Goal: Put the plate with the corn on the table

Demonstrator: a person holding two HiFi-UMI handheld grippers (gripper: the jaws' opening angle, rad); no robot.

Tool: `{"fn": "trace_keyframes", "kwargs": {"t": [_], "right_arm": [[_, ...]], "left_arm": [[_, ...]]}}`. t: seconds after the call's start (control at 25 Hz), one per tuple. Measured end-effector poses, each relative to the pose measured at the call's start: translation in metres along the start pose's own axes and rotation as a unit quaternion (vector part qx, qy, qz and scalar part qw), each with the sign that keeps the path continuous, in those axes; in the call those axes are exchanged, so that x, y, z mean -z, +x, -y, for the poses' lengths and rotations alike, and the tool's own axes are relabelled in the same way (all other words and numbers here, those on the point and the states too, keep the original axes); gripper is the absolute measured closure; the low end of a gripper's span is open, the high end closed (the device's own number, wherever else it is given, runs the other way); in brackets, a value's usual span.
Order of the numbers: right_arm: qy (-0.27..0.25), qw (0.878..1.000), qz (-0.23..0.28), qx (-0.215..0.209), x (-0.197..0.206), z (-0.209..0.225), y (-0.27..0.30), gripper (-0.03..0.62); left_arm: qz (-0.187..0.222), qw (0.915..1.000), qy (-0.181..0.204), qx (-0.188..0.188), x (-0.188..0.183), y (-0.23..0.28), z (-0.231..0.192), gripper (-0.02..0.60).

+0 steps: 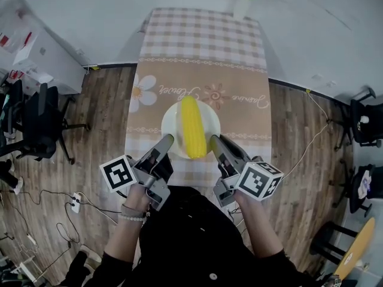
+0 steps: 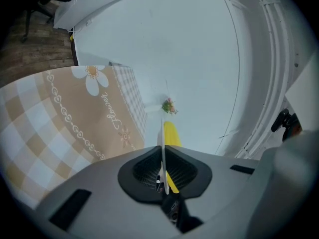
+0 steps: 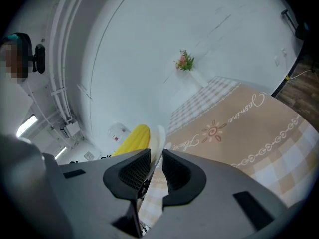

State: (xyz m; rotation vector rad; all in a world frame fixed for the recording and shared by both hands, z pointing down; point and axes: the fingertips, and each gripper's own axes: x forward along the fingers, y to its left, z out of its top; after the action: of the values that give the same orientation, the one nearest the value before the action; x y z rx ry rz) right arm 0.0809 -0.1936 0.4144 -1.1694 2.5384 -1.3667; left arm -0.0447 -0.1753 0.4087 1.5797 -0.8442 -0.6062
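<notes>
Head view: left gripper point(image 1: 167, 140) and right gripper point(image 1: 213, 140) point forward, pinching the plate point(image 1: 170, 123).

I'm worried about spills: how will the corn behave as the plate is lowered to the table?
The corn is round and lies loose, so it would probably roll if the plate tips sideways. The plate looks rigid, and the left gripper and right gripper pinch opposite rims, so it can likely be kept level.

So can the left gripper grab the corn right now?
Probably not. The left gripper is clamped on the plate, like the right gripper; letting go might tip the plate, though the corn lies close by.
</notes>
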Motion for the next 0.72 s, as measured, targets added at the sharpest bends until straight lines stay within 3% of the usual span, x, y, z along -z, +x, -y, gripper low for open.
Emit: {"fn": "trace_keyframes", "kwargs": {"t": [0.72], "right_arm": [[0.017,0.998,-0.021,0.052,0.005,0.063,0.058,0.499]], "left_arm": [[-0.053,0.9970,0.035,-0.043,-0.032,0.051,-0.070,0.558]]}}
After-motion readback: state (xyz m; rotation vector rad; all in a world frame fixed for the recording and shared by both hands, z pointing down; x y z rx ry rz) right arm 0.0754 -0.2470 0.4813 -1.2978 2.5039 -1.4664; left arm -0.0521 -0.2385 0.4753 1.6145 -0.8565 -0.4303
